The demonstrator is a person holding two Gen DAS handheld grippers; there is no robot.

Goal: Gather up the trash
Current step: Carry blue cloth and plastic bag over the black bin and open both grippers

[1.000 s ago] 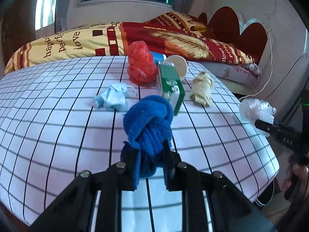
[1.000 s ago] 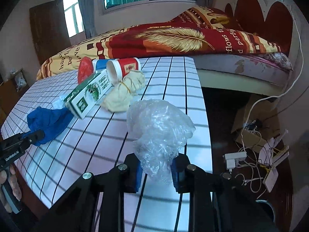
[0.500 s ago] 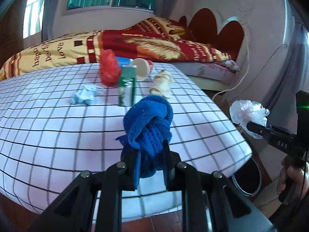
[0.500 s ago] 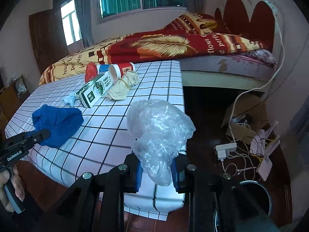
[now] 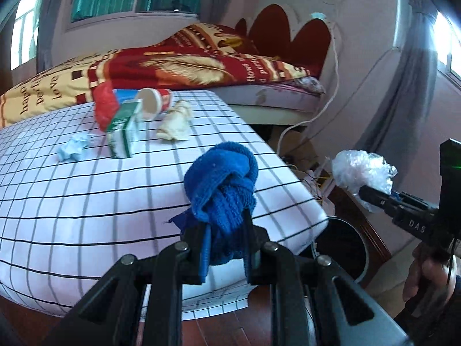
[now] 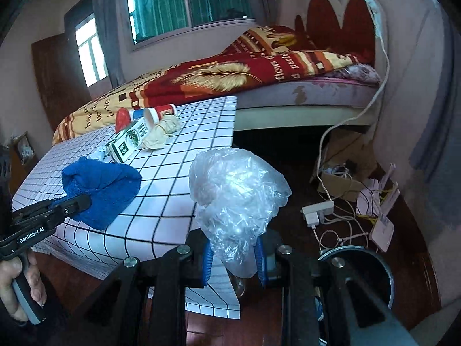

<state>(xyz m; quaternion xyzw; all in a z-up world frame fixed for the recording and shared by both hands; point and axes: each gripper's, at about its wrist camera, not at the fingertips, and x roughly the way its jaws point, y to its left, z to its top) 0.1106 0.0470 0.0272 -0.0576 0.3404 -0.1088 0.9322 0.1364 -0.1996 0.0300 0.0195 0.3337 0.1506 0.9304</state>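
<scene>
My left gripper is shut on a knotted blue cloth, held over the near right corner of the checked table. The same blue cloth shows at the left of the right wrist view. My right gripper is shut on a crumpled clear plastic bag, held past the table's edge above the floor; that plastic bag also shows at the right of the left wrist view. A round dark bin with a metal rim stands on the floor below, and the bin peeks out beside the table corner.
On the table lie a green-and-white carton, a red-and-white paper cup, a red mesh wad, a beige crumpled wrapper and a pale blue tissue. A bed stands behind. Cables and a power strip litter the floor.
Both grippers have swung right, off the table's middle toward its corner, still holding the cloth and the bag. The floor and the bin have come into view.
</scene>
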